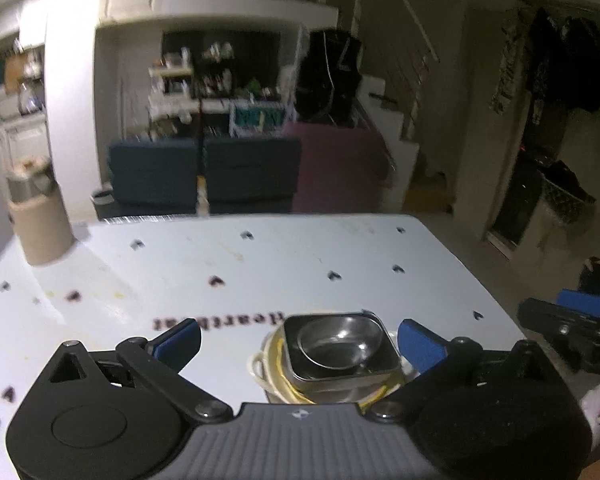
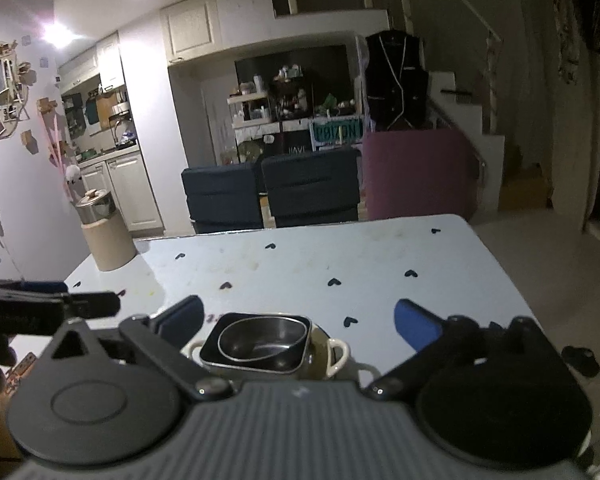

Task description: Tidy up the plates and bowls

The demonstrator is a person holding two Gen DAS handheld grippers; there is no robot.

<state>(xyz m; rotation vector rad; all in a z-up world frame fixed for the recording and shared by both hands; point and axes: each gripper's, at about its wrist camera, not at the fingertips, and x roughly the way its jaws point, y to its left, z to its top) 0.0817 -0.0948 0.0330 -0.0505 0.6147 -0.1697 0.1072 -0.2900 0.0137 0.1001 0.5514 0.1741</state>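
Note:
On the pale blue table (image 1: 260, 264) stands a nested stack: a round steel bowl (image 1: 340, 342) inside a square steel dish (image 1: 300, 372), which sits in a cream bowl with loop handles (image 1: 260, 372). My left gripper (image 1: 300, 340) hovers open just behind the stack, blue pads apart, holding nothing. The right wrist view shows the same round bowl (image 2: 260, 340), square dish (image 2: 212, 354) and cream bowl (image 2: 336, 356). My right gripper (image 2: 300, 322) is open and empty, close above and behind them.
A beige canister (image 2: 108, 240) with a lidded steel pot on top stands at the table's far left corner. Two dark chairs (image 2: 268, 192) are beyond the far edge. The other gripper (image 2: 48, 308) shows at the left. The table's right edge drops to the floor.

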